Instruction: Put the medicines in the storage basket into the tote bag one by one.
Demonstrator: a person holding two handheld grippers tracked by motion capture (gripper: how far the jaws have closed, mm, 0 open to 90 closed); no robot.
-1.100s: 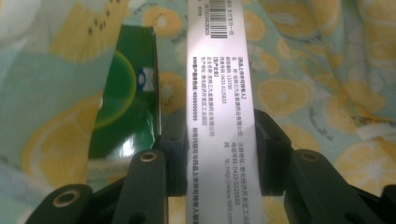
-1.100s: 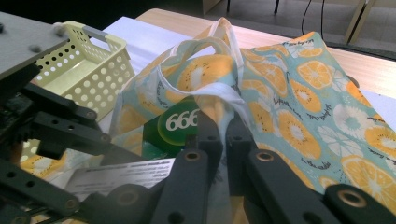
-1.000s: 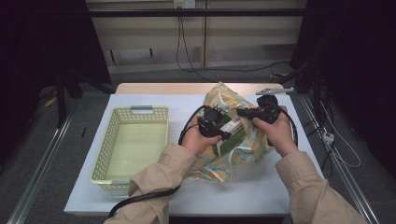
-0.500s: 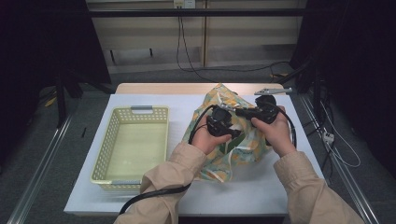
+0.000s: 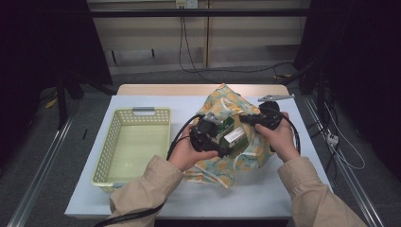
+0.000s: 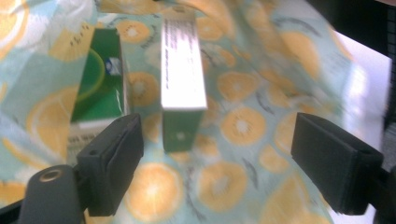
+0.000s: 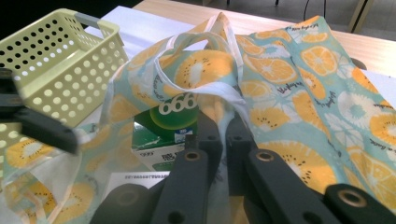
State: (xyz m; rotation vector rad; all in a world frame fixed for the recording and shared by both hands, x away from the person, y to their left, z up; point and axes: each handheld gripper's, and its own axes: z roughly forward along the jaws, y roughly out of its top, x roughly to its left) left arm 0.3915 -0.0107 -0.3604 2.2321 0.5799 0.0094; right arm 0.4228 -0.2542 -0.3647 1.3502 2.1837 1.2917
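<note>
Right now both hands work at an orange-print bag (image 5: 239, 142) lying on the right half of the tabletop (image 5: 142, 101), toward its near edge. The right hand-held gripper (image 7: 223, 122) has its jaws pressed together on the white-trimmed rim of the bag's mouth, holding the fabric up. The left hand-held gripper (image 6: 215, 163) hangs over the open bag, and its jaws have just been opening; they now stand wide apart with nothing between the pads. Just beyond them, inside the bag, lie two boxes: a green box (image 6: 95, 88) toward the left jaw and a narrow white-and-green box (image 6: 182, 74) between the jaws' lines, beside it and apart from both pads. In the high view the left hand-held gripper (image 5: 208, 137) sits over the bag's left part with the boxes just beside it. A pale yellow basket (image 5: 113, 142) stands on the left half of the tabletop, well apart from the bag.
</note>
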